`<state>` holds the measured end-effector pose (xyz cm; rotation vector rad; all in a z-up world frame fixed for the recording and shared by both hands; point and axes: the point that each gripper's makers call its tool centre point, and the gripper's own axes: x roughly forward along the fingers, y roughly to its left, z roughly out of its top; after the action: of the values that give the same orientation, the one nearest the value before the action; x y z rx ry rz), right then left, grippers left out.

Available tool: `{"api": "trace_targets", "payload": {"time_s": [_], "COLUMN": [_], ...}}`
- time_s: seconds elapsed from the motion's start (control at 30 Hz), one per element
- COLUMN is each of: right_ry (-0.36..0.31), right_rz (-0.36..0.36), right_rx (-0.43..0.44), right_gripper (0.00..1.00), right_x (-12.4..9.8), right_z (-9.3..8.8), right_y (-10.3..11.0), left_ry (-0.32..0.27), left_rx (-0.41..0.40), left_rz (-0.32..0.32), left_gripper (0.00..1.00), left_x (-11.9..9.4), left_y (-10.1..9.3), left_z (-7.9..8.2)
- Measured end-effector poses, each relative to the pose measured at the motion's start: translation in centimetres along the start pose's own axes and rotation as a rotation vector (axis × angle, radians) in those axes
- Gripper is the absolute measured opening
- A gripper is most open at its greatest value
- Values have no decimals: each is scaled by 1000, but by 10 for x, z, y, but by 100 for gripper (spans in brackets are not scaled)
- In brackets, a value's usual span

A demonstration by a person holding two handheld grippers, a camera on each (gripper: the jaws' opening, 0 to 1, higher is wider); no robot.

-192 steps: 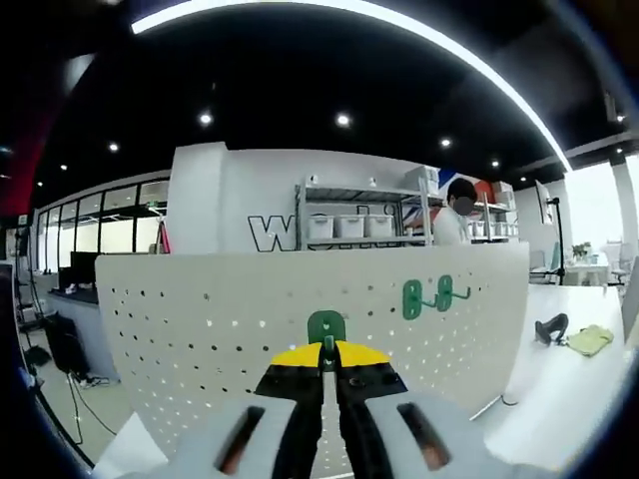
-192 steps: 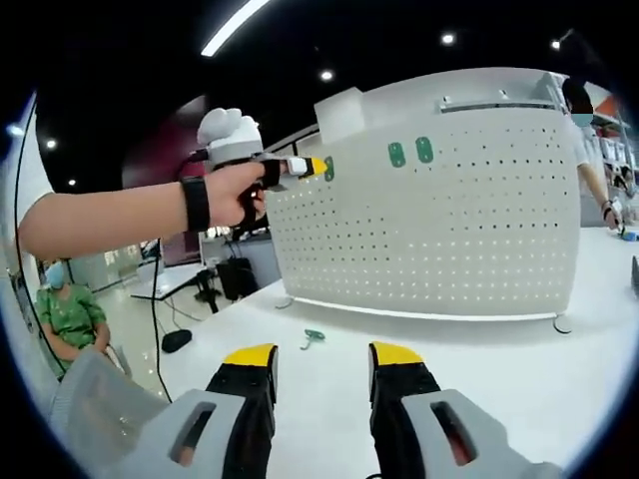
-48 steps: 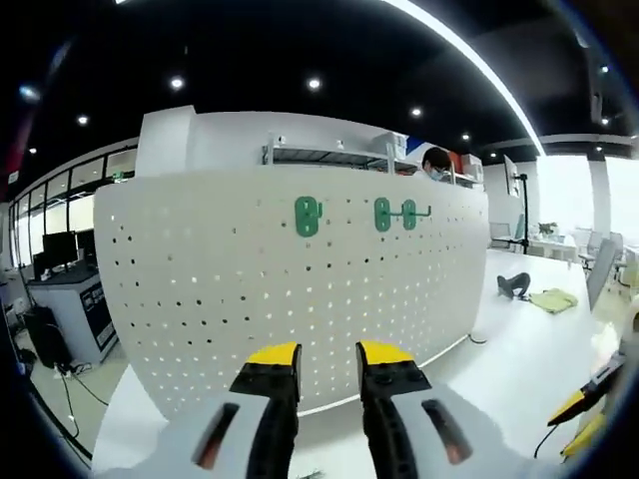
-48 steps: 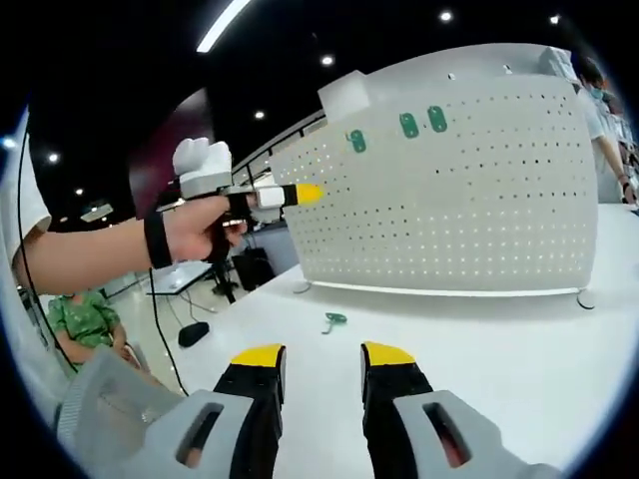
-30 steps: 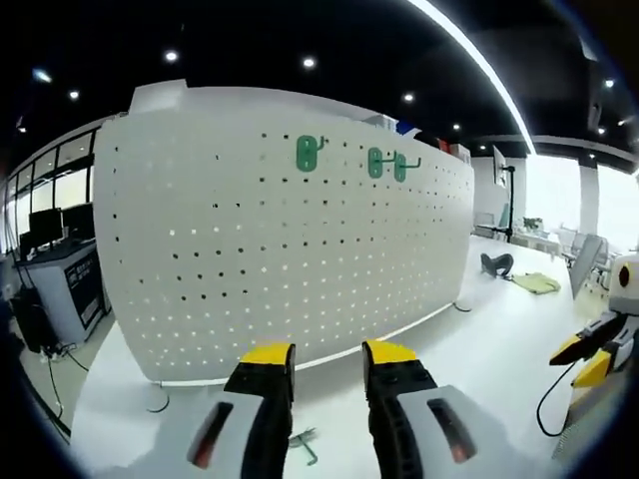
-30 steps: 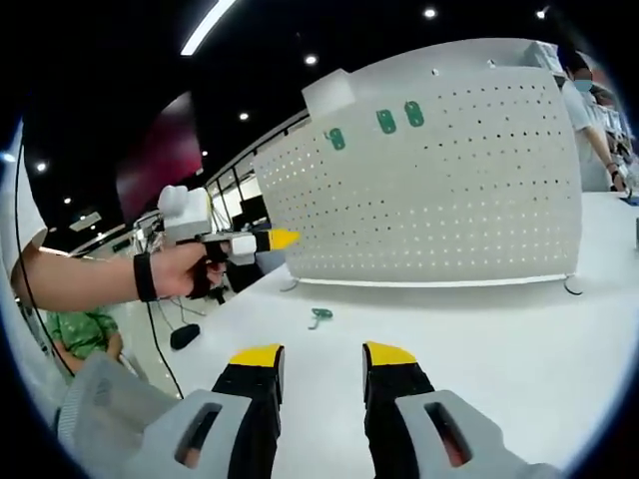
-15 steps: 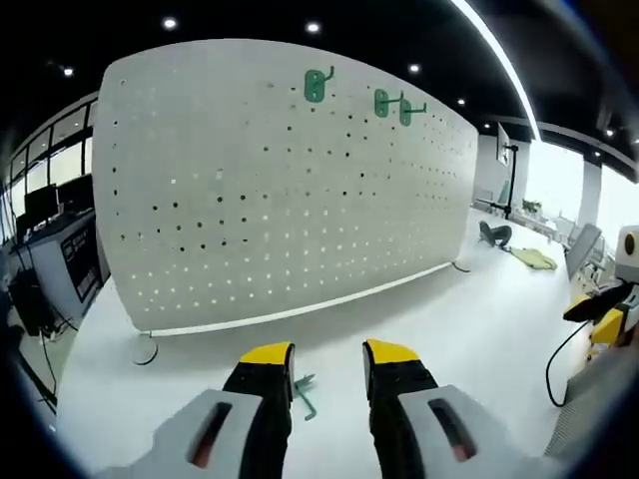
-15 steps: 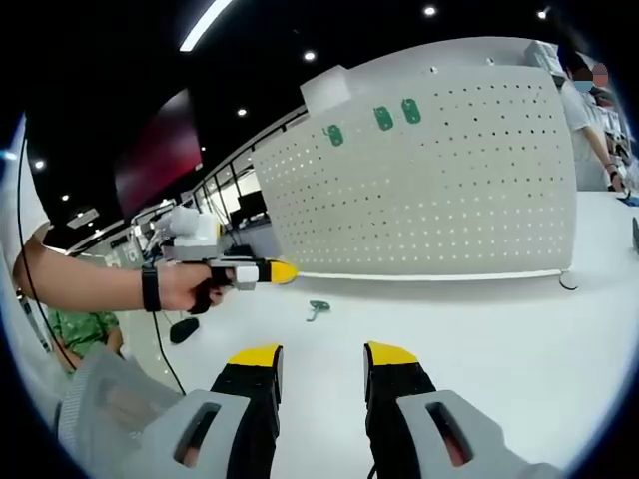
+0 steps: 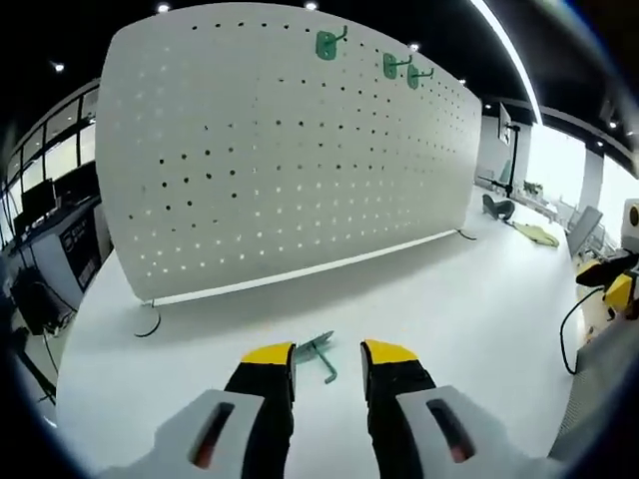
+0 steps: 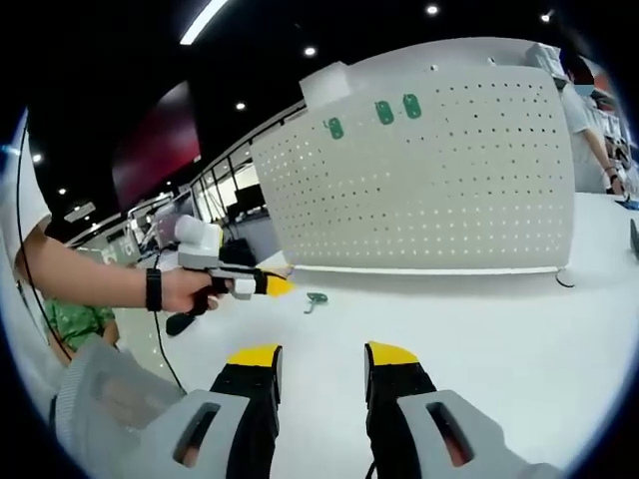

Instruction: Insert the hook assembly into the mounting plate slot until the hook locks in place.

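Left gripper view: the white perforated mounting plate (image 9: 290, 150) stands upright on the white worktop (image 9: 449, 309), three green hooks (image 9: 326, 44) seated in its top row. A loose green hook assembly (image 9: 321, 354) lies flat on the worktop, just ahead of the left claw (image 9: 329, 355) and between its yellow-tipped jaws, which stand apart with nothing gripped. No legible writing or brand marks appear on the plate or hooks.

Right gripper view: a person's hand (image 10: 190, 289), a black band at the wrist, holds the left claw low over the worktop, its tip near the loose hook assembly (image 10: 316, 298). The mounting plate (image 10: 439, 190) stands behind. The right claw (image 10: 319, 357) is open and empty, well apart from the hook.
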<state>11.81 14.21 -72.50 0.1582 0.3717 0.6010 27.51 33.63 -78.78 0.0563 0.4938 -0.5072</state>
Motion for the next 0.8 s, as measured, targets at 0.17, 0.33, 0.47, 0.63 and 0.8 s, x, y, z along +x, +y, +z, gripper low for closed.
{"api": "trace_targets", "payload": {"time_s": [0.17,0.33,0.47,0.63,0.8], "right_ry": [6,-1,1,12,23], "right_rz": [-8,-11,-14,-19,-25], "right_rx": [1,10,15,22,22], "right_gripper": [33,33,33,33,34], "right_x": [-1,-3,-3,-2,-3], "right_z": [-3,-1,-3,-7,-10], "right_y": [0,-1,-1,-2,-3], "left_ry": [58,66,61,52,57], "left_rx": [2,-45,-58,-26,-9], "left_rz": [-5,-15,-12,-19,-21], "left_gripper": [26,26,25,25,23], "left_x": [8,13,17,27,34], "left_y": [7,11,13,14,15], "left_z": [-17,-24,-23,-21,-20]}}
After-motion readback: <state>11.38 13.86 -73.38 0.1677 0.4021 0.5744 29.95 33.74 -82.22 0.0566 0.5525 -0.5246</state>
